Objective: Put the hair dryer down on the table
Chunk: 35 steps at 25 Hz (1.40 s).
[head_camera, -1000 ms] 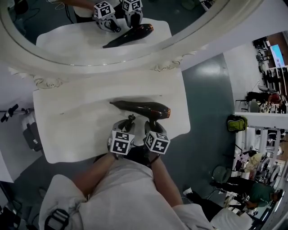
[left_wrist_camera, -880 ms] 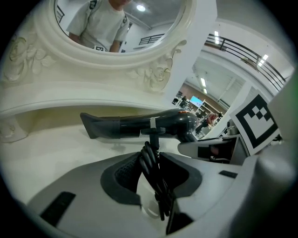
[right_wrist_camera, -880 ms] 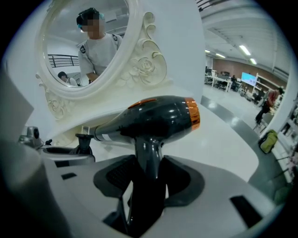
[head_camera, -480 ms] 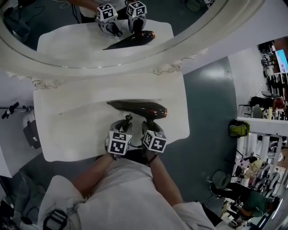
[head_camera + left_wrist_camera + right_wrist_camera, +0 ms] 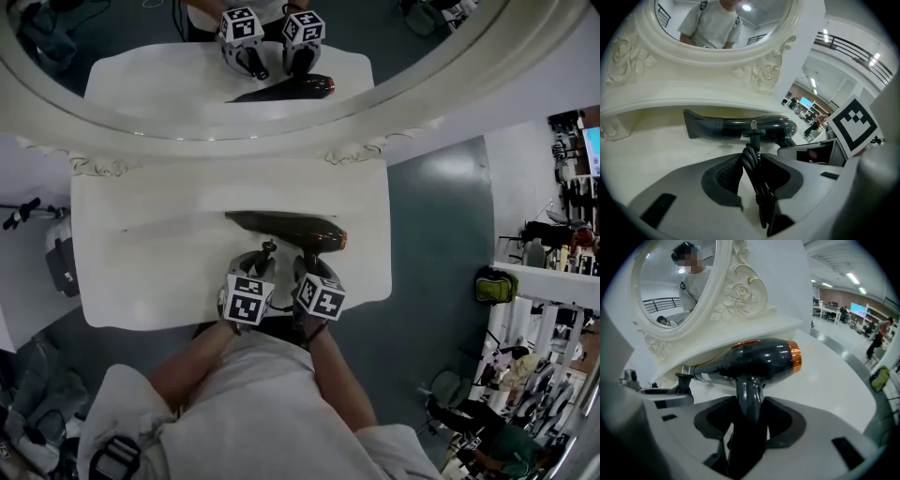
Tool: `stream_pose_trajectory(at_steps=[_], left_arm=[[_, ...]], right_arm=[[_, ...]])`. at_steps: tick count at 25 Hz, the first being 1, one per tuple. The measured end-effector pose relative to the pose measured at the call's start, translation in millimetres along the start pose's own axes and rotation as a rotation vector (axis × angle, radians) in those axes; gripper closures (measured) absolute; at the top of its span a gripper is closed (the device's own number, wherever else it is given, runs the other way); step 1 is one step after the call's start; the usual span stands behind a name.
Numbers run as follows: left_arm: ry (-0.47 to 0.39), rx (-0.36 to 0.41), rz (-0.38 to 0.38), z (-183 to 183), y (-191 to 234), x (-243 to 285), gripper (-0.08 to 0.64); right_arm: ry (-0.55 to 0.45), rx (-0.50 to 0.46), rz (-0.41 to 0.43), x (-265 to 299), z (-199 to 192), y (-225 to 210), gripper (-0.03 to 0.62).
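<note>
Left claw: my left gripper sits at the near edge of the table, pointing toward the mirror. Its jaws are closed on the bundled power cord, plug end up.
Hair dryer: the hair dryer lies crosswise just beyond both claws, with its nozzle to my left and its copper-ringed rear to my right. It is low over the table; I cannot confirm contact.
Right claw: my right gripper clamps the dryer's handle, which drops from the body straight into the jaws.
Arms: my forearms reach forward close together, and the marker cubes are side by side.
</note>
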<state>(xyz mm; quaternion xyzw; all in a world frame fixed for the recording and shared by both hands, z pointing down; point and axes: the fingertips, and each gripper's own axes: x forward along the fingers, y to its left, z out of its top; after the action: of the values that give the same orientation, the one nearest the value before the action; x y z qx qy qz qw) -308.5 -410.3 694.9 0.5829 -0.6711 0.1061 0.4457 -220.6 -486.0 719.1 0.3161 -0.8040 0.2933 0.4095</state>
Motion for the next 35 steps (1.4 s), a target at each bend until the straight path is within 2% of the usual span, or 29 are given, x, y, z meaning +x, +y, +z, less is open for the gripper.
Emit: stream_pose_trajectory(at_steps=[14,35], left_arm=[[-0.008,-0.023,0.032,0.7,-0.9,0.8,0.443],[0.018,-0.009,0.022,0.7,-2.5,6.6,0.443]], right_arm=[[0.028,-0.013,0.026,10.2,-0.5,-2.0,0.391],[0.067,-0.027,0.031,18.3,-4.2,-1.2,0.391]])
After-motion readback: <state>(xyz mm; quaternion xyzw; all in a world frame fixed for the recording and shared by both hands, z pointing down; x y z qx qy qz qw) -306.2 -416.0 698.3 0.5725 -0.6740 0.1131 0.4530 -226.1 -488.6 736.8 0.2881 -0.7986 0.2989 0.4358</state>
